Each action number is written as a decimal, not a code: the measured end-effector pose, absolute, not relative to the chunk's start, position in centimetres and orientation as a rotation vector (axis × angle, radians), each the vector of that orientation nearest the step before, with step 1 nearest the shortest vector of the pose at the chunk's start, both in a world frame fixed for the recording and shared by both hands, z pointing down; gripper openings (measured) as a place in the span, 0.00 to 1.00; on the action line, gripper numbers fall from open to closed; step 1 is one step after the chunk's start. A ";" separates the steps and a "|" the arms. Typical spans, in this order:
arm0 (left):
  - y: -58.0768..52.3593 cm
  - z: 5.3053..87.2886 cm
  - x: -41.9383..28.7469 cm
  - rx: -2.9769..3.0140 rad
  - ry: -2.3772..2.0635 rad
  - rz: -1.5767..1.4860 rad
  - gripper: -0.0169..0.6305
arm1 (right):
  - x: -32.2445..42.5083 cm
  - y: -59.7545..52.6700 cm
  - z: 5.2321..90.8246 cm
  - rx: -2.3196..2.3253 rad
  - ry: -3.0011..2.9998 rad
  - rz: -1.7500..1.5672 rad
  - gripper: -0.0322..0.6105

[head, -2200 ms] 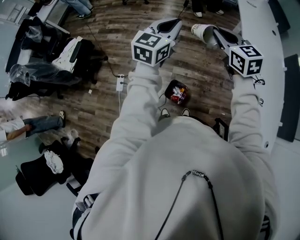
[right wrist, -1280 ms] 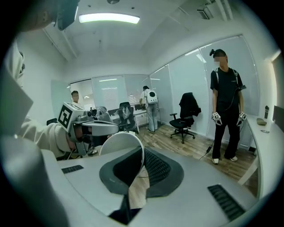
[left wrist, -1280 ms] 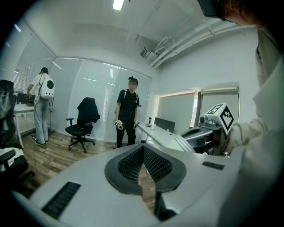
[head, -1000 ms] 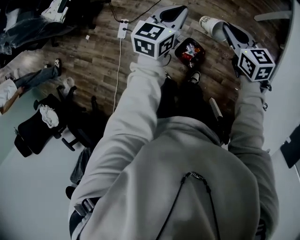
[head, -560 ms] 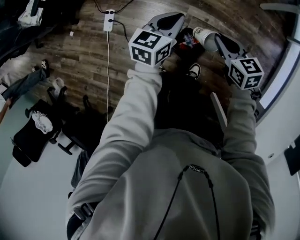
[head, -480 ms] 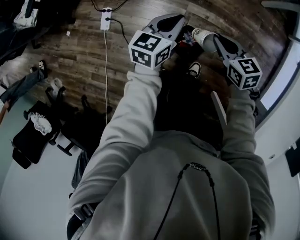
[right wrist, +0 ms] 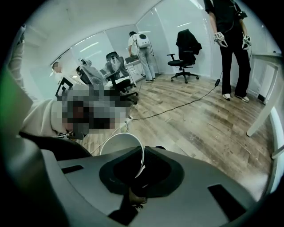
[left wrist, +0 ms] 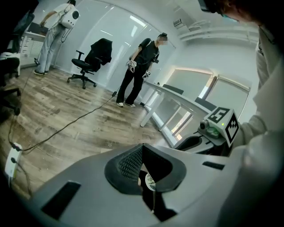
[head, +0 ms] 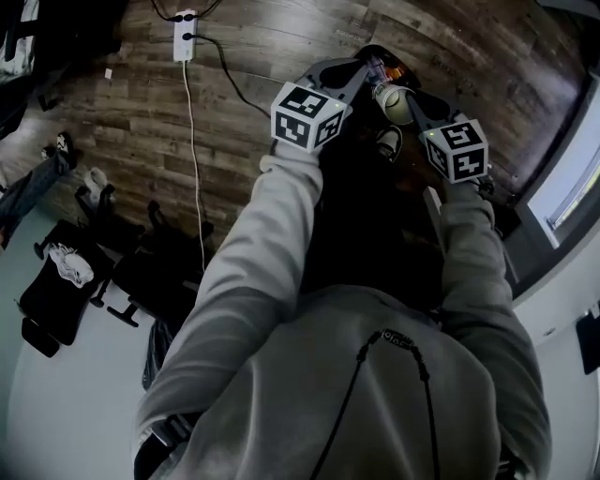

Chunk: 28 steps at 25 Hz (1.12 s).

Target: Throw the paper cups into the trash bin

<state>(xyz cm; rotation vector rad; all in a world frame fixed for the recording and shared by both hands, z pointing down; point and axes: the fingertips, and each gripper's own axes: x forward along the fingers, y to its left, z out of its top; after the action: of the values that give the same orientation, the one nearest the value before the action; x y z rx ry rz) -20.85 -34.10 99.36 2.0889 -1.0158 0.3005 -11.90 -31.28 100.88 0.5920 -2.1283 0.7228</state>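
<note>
A white paper cup (head: 388, 100) hangs on its side just above the dark trash bin (head: 377, 54), which has colourful rubbish inside and is mostly hidden by my grippers. My right gripper (head: 406, 97) is shut on the cup's rim. In the right gripper view the white rim (right wrist: 120, 142) curves out to the left of the closed jaws (right wrist: 141, 156). My left gripper (head: 360, 67) is beside it, also over the bin, with its tips together and nothing held (left wrist: 142, 148). A small white round thing shows below its jaws.
A white power strip (head: 183, 23) with a cable lies on the wooden floor at the left. Black office chairs (head: 66, 281) stand at the lower left. My shoe (head: 386, 142) is near the bin. A person (left wrist: 142, 66) stands by a white desk (left wrist: 171, 104).
Both grippers and the view have moved toward the bin. The cup, earlier held to the bin's right, now hangs over the bin's opening. The right gripper's hold has not changed.
</note>
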 end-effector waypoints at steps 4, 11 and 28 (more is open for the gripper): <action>-32.8 102.5 -20.3 2.067 -0.994 0.319 0.03 | -12.6 -30.4 103.6 0.552 -2.103 0.704 0.11; -32.9 103.9 -20.9 2.056 -0.999 0.314 0.03 | -13.1 -30.9 105.3 0.535 -2.087 0.699 0.11; -33.4 104.3 -20.8 2.041 -1.024 0.292 0.03 | -13.0 -29.5 107.7 0.449 -2.057 0.763 0.32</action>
<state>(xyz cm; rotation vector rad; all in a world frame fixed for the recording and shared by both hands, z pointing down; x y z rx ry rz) -20.77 -33.39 104.32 2.0407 -1.0243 0.2917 -13.03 -29.53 107.66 0.4492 -2.0570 0.7633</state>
